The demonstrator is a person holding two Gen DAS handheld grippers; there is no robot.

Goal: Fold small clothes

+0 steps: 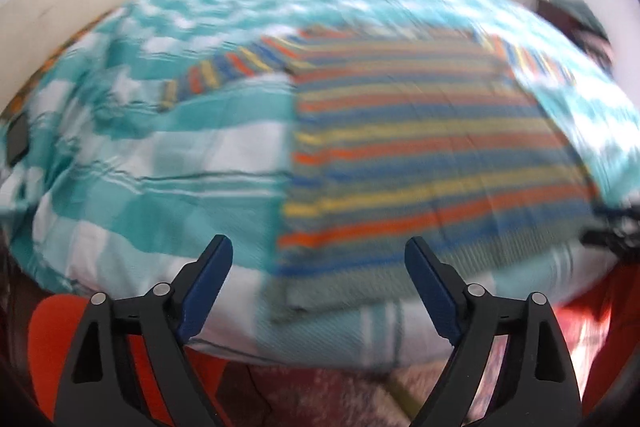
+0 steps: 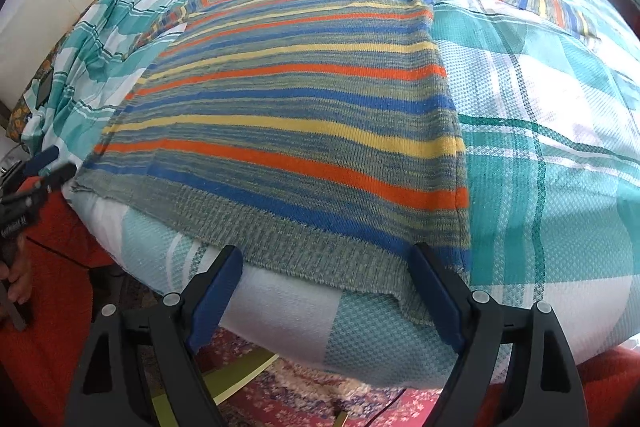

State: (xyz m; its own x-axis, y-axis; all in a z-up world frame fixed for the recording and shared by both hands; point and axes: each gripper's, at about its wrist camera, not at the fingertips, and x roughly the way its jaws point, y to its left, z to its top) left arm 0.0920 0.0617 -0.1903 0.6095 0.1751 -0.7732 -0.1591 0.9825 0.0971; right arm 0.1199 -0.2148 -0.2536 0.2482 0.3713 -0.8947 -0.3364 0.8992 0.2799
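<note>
A striped knit sweater (image 2: 304, 115) lies spread flat on a bed covered by a teal-and-white checked bedspread (image 2: 540, 115), its ribbed hem running along the near edge of the mattress and its sleeves reaching out to either side at the far end. In the right wrist view the right claw (image 2: 326, 261) stands wide open with nothing held, its blue fingers (image 2: 218, 279) poised just at the hem; one finger sits in front of the sweater's near corner, though whether it touches the knit cannot be told. The left claw (image 1: 318, 255) is likewise spread wide and empty, hovering off the bed's near edge beside the sweater's left side; its view is blurred. The left claw (image 2: 48, 163) also shows at the left border of the right wrist view, near the hem's other corner. Below the mattress a red patterned rug (image 2: 312, 391) covers the floor, and orange-red fabric (image 2: 52, 267) fills the lower corners.
</note>
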